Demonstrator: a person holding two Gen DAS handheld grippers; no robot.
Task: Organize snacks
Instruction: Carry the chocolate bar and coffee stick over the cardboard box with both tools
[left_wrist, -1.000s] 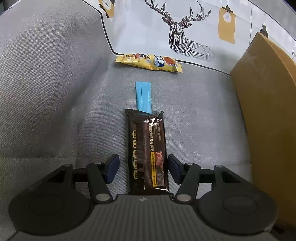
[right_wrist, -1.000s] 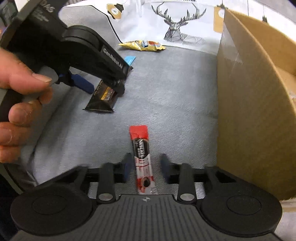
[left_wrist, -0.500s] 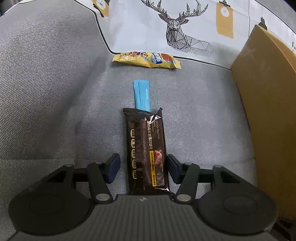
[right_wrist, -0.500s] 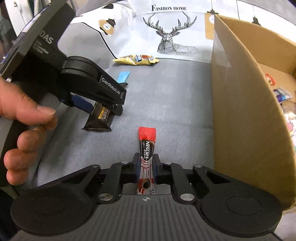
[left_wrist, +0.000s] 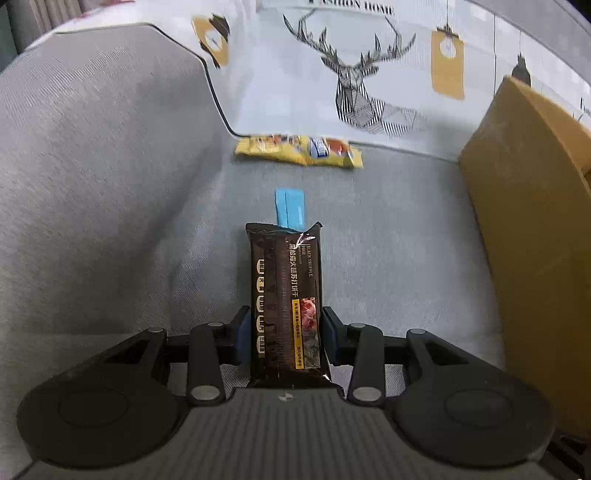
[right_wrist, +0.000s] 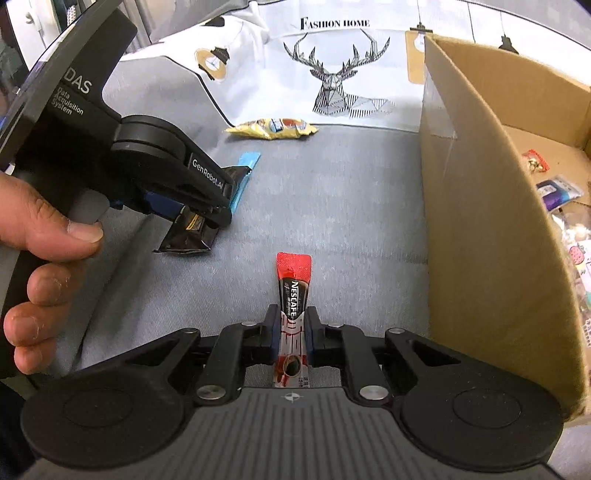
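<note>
My left gripper (left_wrist: 286, 334) is shut on a dark brown cracker packet (left_wrist: 284, 291), holding it by its near end above the grey cushion; the packet also shows in the right wrist view (right_wrist: 188, 238) under the left gripper (right_wrist: 192, 218). My right gripper (right_wrist: 291, 328) is shut on a red Nescafe stick (right_wrist: 293, 291), which points forward. A blue stick (left_wrist: 290, 208) lies just beyond the brown packet. A yellow snack packet (left_wrist: 299, 150) lies farther back at the cushion's edge. The cardboard box (right_wrist: 480, 206) stands on the right.
The box holds several snack packets (right_wrist: 561, 192) inside. A white deer-print cloth (right_wrist: 340, 85) covers the back. The grey cushion (right_wrist: 332, 206) lies between the grippers and the box. A raised grey cushion side (left_wrist: 92, 166) is on the left.
My left gripper closed on the brown packet and lifted it. My right gripper closed on the Nescafe stick and rose with it.
</note>
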